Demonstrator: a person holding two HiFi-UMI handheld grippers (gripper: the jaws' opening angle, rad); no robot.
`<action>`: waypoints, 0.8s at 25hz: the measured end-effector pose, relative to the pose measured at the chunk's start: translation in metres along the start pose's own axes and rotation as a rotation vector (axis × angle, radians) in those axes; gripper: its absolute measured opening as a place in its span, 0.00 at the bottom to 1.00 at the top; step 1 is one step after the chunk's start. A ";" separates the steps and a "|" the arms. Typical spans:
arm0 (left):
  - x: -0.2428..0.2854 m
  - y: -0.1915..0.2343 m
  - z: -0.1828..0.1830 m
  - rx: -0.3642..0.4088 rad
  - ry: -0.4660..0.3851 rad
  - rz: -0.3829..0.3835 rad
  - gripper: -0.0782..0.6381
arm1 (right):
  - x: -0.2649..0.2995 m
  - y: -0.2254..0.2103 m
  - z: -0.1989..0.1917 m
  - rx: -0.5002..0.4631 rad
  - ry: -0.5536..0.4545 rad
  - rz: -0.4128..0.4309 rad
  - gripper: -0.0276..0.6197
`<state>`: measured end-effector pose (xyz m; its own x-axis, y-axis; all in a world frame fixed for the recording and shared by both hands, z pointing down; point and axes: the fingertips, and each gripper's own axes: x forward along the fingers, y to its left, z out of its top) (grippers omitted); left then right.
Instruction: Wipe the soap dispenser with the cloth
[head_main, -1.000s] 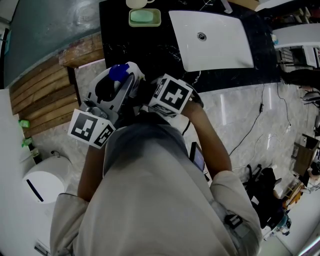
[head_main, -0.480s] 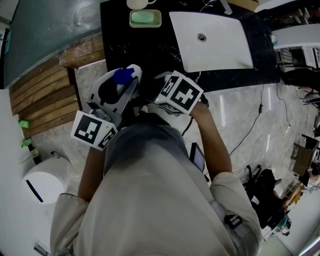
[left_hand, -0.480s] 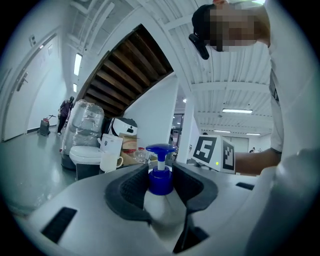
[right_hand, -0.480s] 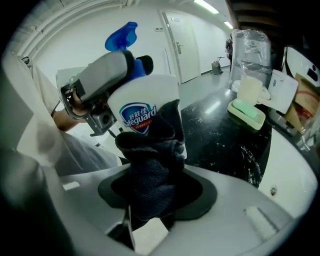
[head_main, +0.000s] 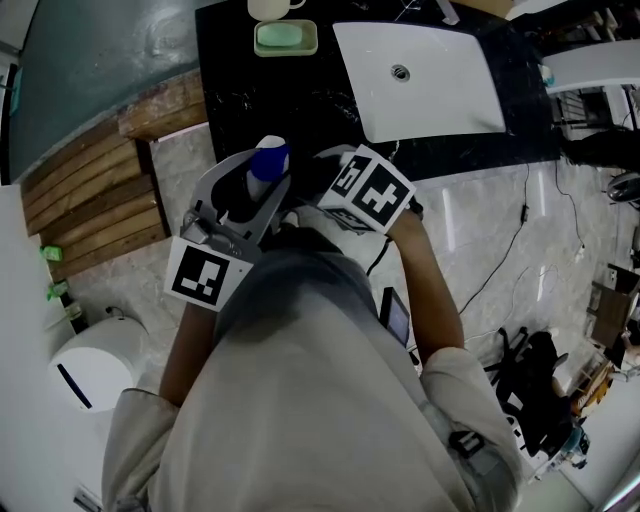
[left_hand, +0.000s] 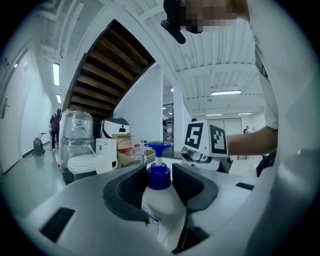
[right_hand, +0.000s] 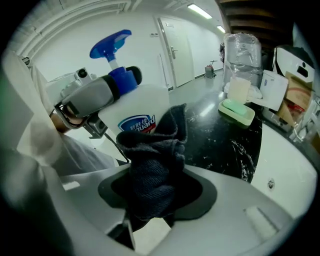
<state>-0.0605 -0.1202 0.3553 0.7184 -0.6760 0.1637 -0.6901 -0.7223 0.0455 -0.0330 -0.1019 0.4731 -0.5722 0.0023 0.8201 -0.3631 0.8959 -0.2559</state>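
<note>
Evidently the left claw (left_hand: 161, 186) is clamped around the soap dispenser (right_hand: 134, 107), holding it tilted and clear of the black tabletop (head_main: 250, 95) to expose its sides, while the right claw (right_hand: 156, 195), pinched on the cloth (right_hand: 156, 150), sets the fabric against the dispenser's labelled body.

Bright overhead light, fisheye-warped edges

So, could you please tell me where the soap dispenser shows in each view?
Head view: soap dispenser upper centre-left, mostly its blue top showing.
Left gripper view: bottom centre, between the jaws.
Right gripper view: upper left, behind the cloth.
Shared landmark: its blue pump.
</note>
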 end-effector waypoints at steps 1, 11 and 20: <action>-0.001 0.002 -0.001 -0.003 0.000 0.006 0.31 | -0.001 0.000 0.000 0.001 -0.006 -0.004 0.32; -0.013 0.007 -0.002 -0.015 0.005 0.033 0.35 | -0.013 -0.003 0.003 0.040 -0.091 -0.017 0.32; -0.028 0.001 0.004 -0.051 -0.018 0.025 0.35 | -0.047 -0.003 0.015 0.092 -0.262 -0.032 0.32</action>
<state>-0.0811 -0.1028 0.3471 0.7018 -0.6970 0.1475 -0.7113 -0.6968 0.0916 -0.0160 -0.1110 0.4274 -0.7259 -0.1509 0.6711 -0.4422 0.8497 -0.2872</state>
